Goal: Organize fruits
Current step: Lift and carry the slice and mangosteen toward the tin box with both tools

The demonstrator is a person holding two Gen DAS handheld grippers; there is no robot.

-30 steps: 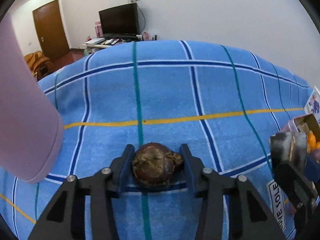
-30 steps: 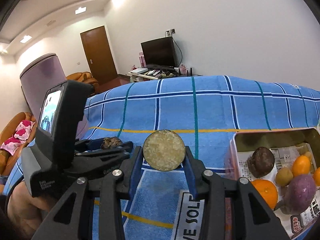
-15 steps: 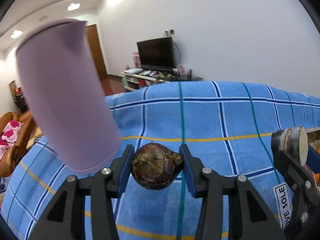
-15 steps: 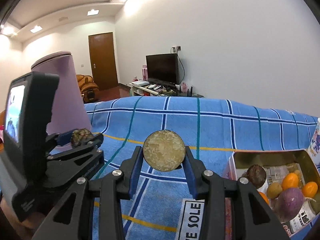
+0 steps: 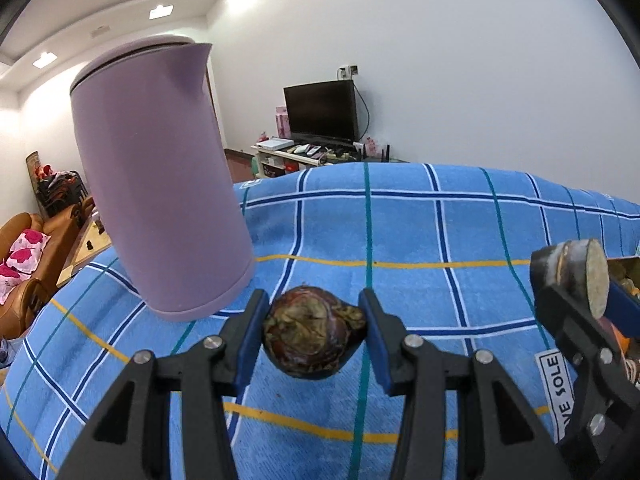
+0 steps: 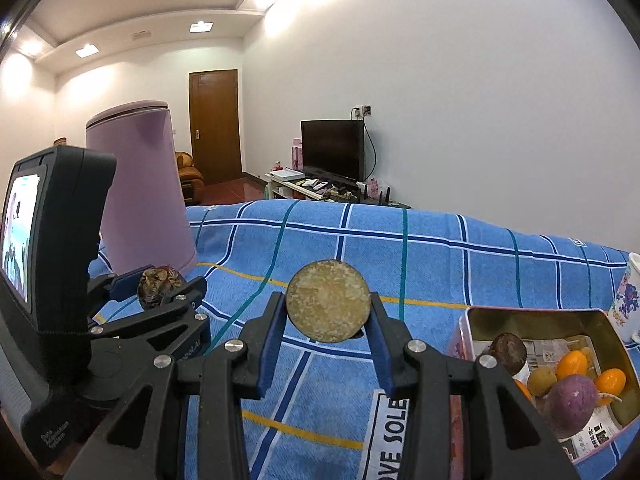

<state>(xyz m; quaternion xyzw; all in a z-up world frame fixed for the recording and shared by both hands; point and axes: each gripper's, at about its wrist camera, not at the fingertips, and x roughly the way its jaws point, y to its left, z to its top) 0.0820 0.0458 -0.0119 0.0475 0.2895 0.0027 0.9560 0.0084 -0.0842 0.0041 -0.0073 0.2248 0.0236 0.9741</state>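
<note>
We have lifted both grippers: the left gripper (image 5: 313,334) stays clamped on a dark mangosteen (image 5: 314,332), the right gripper (image 6: 329,312) on a cut half fruit (image 6: 328,300), the tin (image 6: 536,316) waiting at four o'clock.

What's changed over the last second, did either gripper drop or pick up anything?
No. Both hands tilted upward: the purple jug now shows whole in the left view. The left gripper stays shut on the dark round fruit, the right gripper on the cut half-fruit. The tin's contents are unchanged.
</note>
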